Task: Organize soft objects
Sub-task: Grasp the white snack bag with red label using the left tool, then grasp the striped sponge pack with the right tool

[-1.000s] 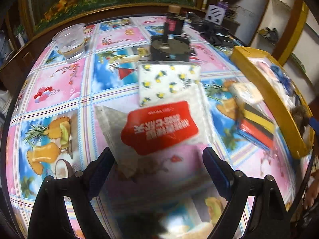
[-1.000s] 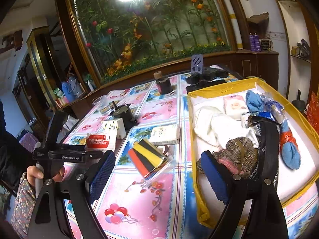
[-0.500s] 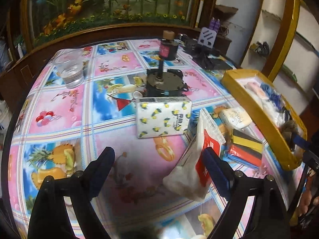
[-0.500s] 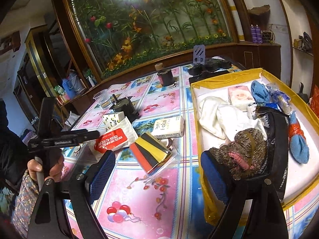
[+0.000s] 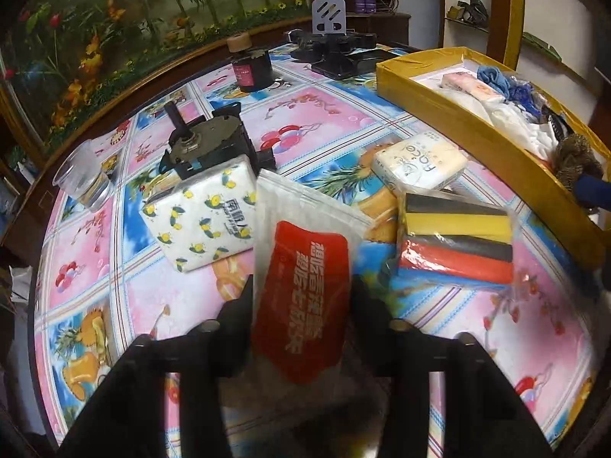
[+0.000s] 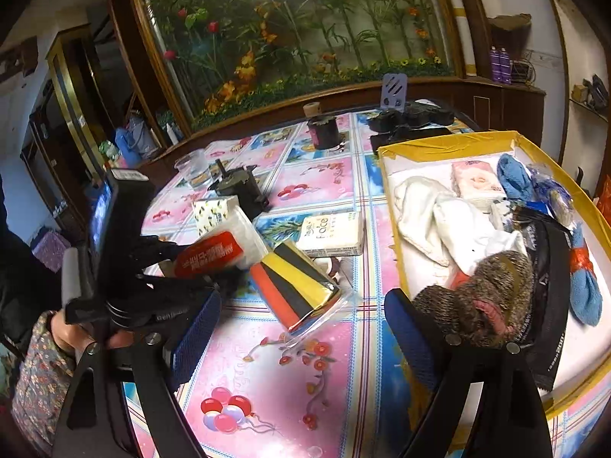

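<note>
My left gripper (image 5: 303,297) has its jaws closing on a white pouch with a red label (image 5: 301,252); both pads press its sides, and it stands on end just above the table. In the right wrist view the same pouch (image 6: 214,252) sticks out of the left gripper (image 6: 164,263). A lemon-print tissue pack (image 5: 206,217) lies to its left. A "face" tissue pack (image 5: 420,164) and a bagged striped cloth pack (image 5: 458,244) lie to its right. My right gripper (image 6: 301,328) is open and holds nothing, hovering by the near left wall of the yellow box (image 6: 395,229).
The yellow box (image 5: 458,122) holds white cloths, blue socks and a brown knit item. A plastic cup (image 5: 82,179), a black motor part (image 5: 210,145), a dark jar (image 5: 250,68) and black gear (image 5: 336,49) stand further back. A hand in a floral sleeve (image 6: 42,362) holds the left gripper.
The left gripper swung right and its jaws came in onto the pouch, which went from lying flat to standing between them. The right gripper drifted a little and stayed open.
</note>
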Available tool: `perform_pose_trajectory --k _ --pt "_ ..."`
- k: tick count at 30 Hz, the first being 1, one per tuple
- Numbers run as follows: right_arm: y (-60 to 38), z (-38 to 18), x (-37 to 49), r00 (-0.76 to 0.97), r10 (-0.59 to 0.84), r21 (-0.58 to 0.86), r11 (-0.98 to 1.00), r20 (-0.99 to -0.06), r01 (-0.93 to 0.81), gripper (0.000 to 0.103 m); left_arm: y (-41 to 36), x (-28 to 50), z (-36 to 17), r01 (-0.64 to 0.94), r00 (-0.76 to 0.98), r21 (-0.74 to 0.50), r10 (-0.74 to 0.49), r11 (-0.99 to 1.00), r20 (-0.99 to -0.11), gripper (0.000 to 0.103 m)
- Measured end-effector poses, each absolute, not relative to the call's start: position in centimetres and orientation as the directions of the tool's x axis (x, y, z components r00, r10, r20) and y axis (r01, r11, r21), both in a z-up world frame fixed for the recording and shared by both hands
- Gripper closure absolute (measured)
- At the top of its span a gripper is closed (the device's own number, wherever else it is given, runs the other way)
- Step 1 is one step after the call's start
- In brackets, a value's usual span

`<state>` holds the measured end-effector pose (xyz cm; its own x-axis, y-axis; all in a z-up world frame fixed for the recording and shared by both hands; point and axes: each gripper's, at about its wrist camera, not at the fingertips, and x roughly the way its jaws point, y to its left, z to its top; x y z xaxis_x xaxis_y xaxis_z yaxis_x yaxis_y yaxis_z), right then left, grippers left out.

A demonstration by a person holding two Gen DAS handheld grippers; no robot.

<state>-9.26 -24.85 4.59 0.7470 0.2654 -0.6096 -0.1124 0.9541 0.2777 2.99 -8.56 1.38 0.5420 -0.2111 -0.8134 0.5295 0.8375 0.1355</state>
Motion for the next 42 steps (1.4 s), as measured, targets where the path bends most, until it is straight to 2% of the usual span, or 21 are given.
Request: perform_pose_trajectory --k 6,11,16,23,24,26,28,31,35,38,42 --pt "-21.7 4.6 -7.0 0.681 0.265 0.156 0.963 -0.683 -0.218 0.012 -6.2 2.1 4.1 0.507 0.584 0.068 -0.285 0.859 -0.760 0.064" --pt "-18.8 3.8 -4.2 0.608 0.212 0.019 0.951 -0.765 -0.308 0.013 -4.7 2.0 5.6 0.479 0.616 0.019 -0.321 0.877 -0.719 0.064" --pt "-17.9 2.5 -1.1 0.550 0.121 -0.077 0.943 -0.826 -0.323 0.013 -4.1 2.4 6.1 0.456 0.632 -0.005 -0.328 0.890 -0.702 0.064" --pt "-18.8 0.2 1.2 0.449 0.146 0.012 0.958 -0.881 -0.287 0.013 -4.3 2.3 6.1 0.452 0.638 0.004 -0.320 0.892 -0.700 0.064" --pt "-18.7 0.0 1.1 0.444 0.159 0.028 0.957 -0.882 -0.288 0.023 -4.2 2.3 6.1 0.451 0.639 0.004 -0.319 0.893 -0.700 0.064" --pt "-18.4 0.0 0.7 0.462 0.168 0.028 0.956 -0.871 -0.294 0.044 -4.2 2.4 6.1 0.446 0.643 0.004 -0.317 0.895 -0.698 0.064" --pt "-18.1 0.1 0.4 0.470 0.206 0.069 0.954 -0.858 -0.292 0.049 -4.1 2.3 6.2 0.437 0.654 0.009 -0.311 0.899 -0.690 0.064" --pt "-17.7 0.5 0.1 0.520 0.245 0.108 0.954 -0.818 -0.279 0.051 -4.2 2.2 6.2 0.424 0.667 0.014 -0.302 0.905 -0.681 0.064" --pt "-19.1 2.2 1.0 0.645 0.251 0.180 0.968 -0.722 -0.175 0.051 -4.6 2.2 6.0 0.410 0.683 0.021 -0.292 0.912 -0.670 0.064" --pt "-19.7 3.2 1.4 0.745 0.192 0.160 0.980 -0.639 -0.116 0.051 -5.2 2.3 5.7 0.385 0.700 0.042 -0.262 0.922 -0.664 0.064" --pt "-20.5 3.9 1.1 0.795 0.183 0.156 0.981 -0.578 -0.113 0.051 -6.1 2.3 5.5 0.330 0.731 0.069 -0.208 0.942 -0.649 0.064"
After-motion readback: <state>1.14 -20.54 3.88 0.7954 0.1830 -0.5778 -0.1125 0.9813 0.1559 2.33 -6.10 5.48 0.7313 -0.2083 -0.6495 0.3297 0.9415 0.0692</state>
